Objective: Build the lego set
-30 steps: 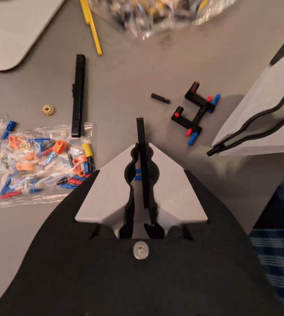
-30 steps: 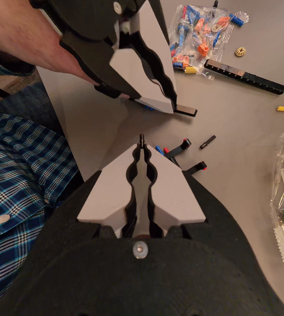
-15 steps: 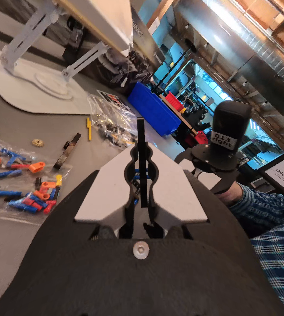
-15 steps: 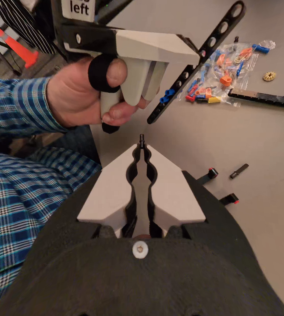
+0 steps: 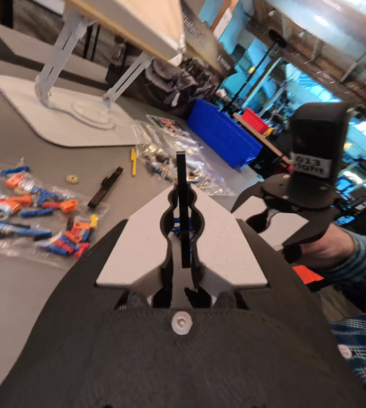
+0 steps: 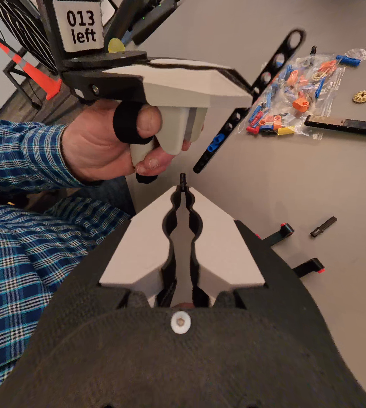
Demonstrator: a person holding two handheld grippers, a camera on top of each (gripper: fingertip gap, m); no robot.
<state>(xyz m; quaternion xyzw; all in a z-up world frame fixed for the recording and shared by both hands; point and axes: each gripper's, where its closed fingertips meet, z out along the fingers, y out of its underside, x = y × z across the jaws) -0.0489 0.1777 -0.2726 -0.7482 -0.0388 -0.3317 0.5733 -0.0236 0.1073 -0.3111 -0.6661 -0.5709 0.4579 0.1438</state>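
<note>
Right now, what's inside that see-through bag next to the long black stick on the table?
The clear bag holds small orange, blue, red and black pieces, a yellow one and tan gear-like ones. They are piled up, so any pieces underneath are hidden. The long black beam lies outside, beside it.

Left wrist view: motion blur throughout, worst at 1 o'clock – bright blue-white window light there, ceiling smeared. Right wrist view: sharper, warm dim indoor light, soft shadows on grey table [image 6: 310, 176]. Wide-angle bending at edges – both views.
</note>
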